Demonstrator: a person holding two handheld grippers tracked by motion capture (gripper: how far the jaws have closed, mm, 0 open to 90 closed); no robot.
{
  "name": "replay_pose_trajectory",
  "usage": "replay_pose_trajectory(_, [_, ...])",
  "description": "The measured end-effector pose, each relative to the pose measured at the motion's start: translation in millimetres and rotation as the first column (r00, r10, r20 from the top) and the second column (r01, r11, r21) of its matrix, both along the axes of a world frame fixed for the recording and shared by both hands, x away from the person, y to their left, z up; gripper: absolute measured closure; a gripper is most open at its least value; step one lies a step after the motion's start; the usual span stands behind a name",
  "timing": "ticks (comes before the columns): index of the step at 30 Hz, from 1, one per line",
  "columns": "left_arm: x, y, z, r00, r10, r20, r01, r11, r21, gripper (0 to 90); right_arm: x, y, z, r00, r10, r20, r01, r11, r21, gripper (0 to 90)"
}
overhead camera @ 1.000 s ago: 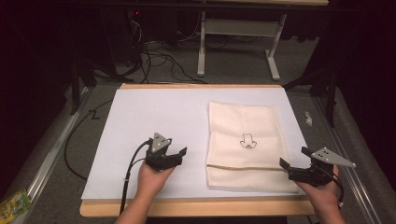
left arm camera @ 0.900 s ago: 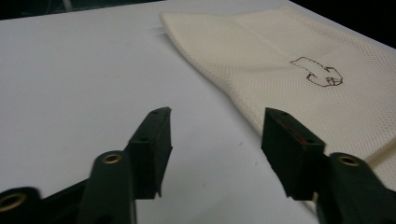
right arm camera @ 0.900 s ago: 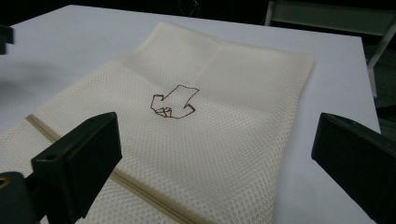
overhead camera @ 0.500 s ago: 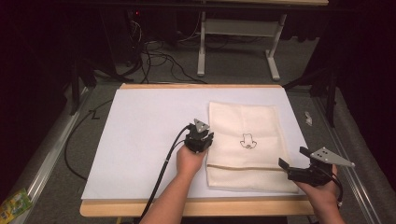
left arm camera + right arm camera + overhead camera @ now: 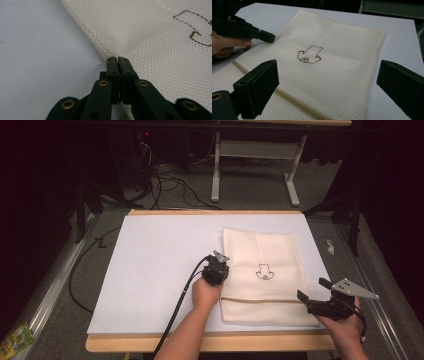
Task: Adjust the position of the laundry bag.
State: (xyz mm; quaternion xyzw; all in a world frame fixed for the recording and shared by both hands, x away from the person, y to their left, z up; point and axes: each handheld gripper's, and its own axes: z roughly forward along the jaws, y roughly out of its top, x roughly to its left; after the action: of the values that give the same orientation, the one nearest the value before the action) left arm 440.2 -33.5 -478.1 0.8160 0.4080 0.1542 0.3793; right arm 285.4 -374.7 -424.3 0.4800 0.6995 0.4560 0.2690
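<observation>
White sheet point(image 5: 150, 270) covers table. Left gripper point(image 5: 218, 266) at frame centre, jaws pressed together at left edge of cream mesh bag point(image 5: 270, 255); pinch unclear. Bag lies flat centre-right, brown outline point(image 5: 263, 271) mid-bag. Right gripper point(image 5: 312, 292) lower right, jaws wide apart.

A dim room with grey carpet floor point(image 5: 250, 195), a white-legged desk frame point(image 5: 255, 165) and tangled black cables point(image 5: 165, 182) behind the wood-edged table point(image 5: 210, 342).

The left gripper point(image 5: 215, 270) now sits at the mesh bag's point(image 5: 270, 250) left edge, having crossed from the tabletop's near-left area, jaws now together at that edge.
</observation>
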Motion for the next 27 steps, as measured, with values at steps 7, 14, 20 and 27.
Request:
replay_pose_trajectory(7, [4.8, 70.1, 13.1, 0.9919, 0.124, 0.025, -0.125, 0.9917, 0.031, 88.4, 0.1, -2.8, -2.1, 0.9999, -0.009, -0.011, 0.009, 1.0, 0.004, 5.0])
replay_pose_trajectory(14, [5.5, 111.4, 3.7, 0.984, 0.178, -0.002, -0.178, 0.984, -0.002, 84.8, 2.1, -0.7, -6.0, 0.9996, -0.002, -0.028, 0.002, 1.0, 0.007, 7.8])
replay_pose_trajectory(20, [-20.9, 124.8, 22.7, 0.9901, 0.133, 0.044, -0.129, 0.988, -0.086, 53.1, 2.3, 5.3, -10.1, 0.9984, 0.034, -0.046, -0.033, 0.999, 0.009, 19.3])
replay_pose_trajectory(27, [-85.7, 152.6, 27.7, 0.994, 0.062, 0.09, -0.05, 0.9894, -0.137, 37.8, 3.2, 15.8, -12.7, 0.9971, 0.058, -0.049, -0.059, 0.998, -0.013, 24.6])
